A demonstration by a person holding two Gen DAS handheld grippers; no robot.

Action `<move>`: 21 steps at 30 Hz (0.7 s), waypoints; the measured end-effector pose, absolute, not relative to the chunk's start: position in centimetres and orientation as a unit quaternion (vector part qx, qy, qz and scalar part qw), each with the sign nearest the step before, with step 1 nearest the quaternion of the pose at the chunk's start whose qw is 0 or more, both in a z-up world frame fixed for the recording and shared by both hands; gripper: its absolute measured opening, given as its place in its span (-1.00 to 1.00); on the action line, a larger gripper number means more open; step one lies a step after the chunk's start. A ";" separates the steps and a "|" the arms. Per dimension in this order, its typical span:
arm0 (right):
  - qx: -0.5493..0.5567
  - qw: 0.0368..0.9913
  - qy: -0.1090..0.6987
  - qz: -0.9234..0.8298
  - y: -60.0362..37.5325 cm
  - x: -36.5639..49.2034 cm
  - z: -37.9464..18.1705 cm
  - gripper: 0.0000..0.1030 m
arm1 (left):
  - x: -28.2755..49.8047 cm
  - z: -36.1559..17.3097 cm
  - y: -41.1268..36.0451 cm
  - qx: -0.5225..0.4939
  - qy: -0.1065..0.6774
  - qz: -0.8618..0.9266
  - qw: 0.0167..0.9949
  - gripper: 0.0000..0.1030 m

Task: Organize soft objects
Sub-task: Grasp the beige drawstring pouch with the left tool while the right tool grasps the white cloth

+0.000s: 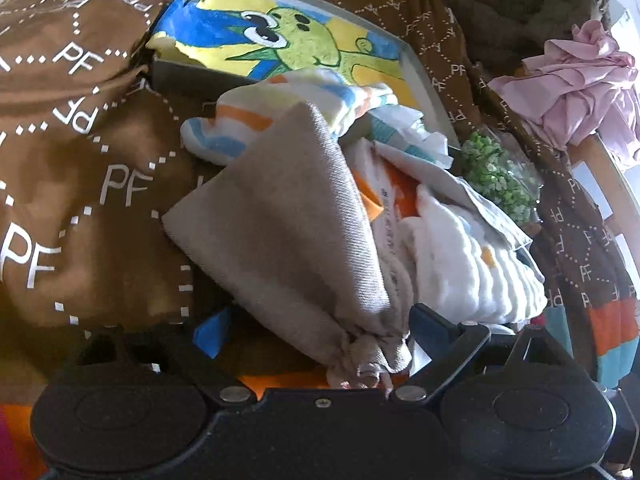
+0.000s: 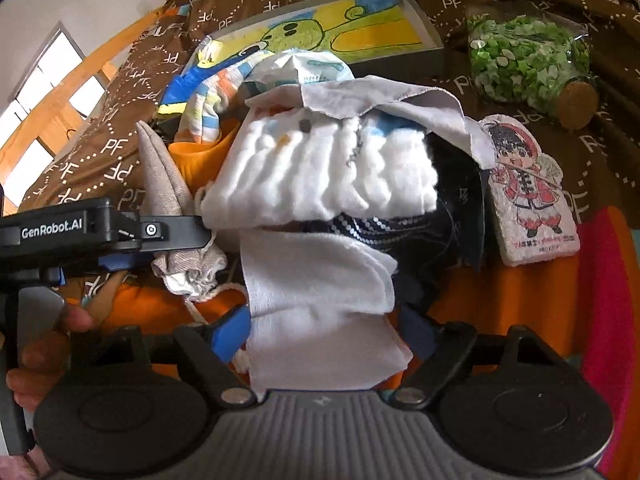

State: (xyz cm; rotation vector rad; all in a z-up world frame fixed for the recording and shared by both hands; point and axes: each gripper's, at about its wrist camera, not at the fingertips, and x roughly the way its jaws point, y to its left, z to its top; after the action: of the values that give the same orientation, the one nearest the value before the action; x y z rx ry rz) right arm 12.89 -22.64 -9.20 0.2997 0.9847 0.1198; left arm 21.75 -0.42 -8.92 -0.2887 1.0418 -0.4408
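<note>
brown "pf" bedspread (image 1: 80,160), cluttered with soft things.
beige pouch (image 1: 288,216) lies cord-end toward my left gripper (image 1: 308,332), jaws spread; my right gripper (image 2: 320,328) stands spread around white cloth (image 2: 316,300).

Left wrist: close, angled down over beige pouch (image 1: 288,216), facing painting (image 1: 280,36).
Right wrist: close, angled down over white cloth (image 2: 320,308).
Shared: pouch, painting, quilted towel (image 2: 320,172), green jar (image 2: 528,68).

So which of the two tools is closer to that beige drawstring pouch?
The left tool. The beige drawstring pouch lies between its fingers, cinched end nearest. The right tool sits beside it, straddling a white folded cloth instead.
</note>
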 end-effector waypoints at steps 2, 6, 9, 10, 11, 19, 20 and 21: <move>0.147 0.867 0.474 0.055 -22.7 12.9 -9.3 0.55 | 21.9 -9.1 -0.2 -0.145 0.492 -0.206 0.834 0.75; 0.142 0.865 0.478 0.054 -22.6 13.0 -9.5 0.37 | 22.1 -9.3 0.3 -0.163 0.486 -0.196 0.836 0.61; 0.126 0.866 0.481 0.055 -22.1 12.9 -9.5 0.24 | 22.1 -9.4 0.3 -0.172 0.484 -0.198 0.835 0.54; 0.119 0.866 0.482 0.056 -21.9 12.8 -9.5 0.22 | 22.0 -9.4 0.3 -0.173 0.482 -0.199 0.835 0.52; 0.114 0.867 0.482 0.058 -21.7 12.8 -9.4 0.16 | 21.9 -9.4 0.3 -0.176 0.482 -0.200 0.835 0.45; 0.087 0.867 0.486 0.065 -21.1 12.3 -9.4 -0.29 | 21.7 -8.9 0.3 -0.201 0.490 -0.206 0.823 -0.03; 0.084 0.868 0.485 0.066 -21.1 12.3 -9.4 -0.34 | 21.7 -8.9 0.3 -0.203 0.491 -0.207 0.822 -0.10; 0.082 0.868 0.485 0.069 -21.0 12.2 -9.4 -0.40 | 21.6 -8.8 0.3 -0.204 0.491 -0.205 0.822 -0.15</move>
State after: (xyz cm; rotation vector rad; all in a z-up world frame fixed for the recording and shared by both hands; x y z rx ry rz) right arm 12.20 -21.01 -9.40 0.1724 1.0141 0.1440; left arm 21.63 0.31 -8.76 -0.4335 1.0445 -0.4373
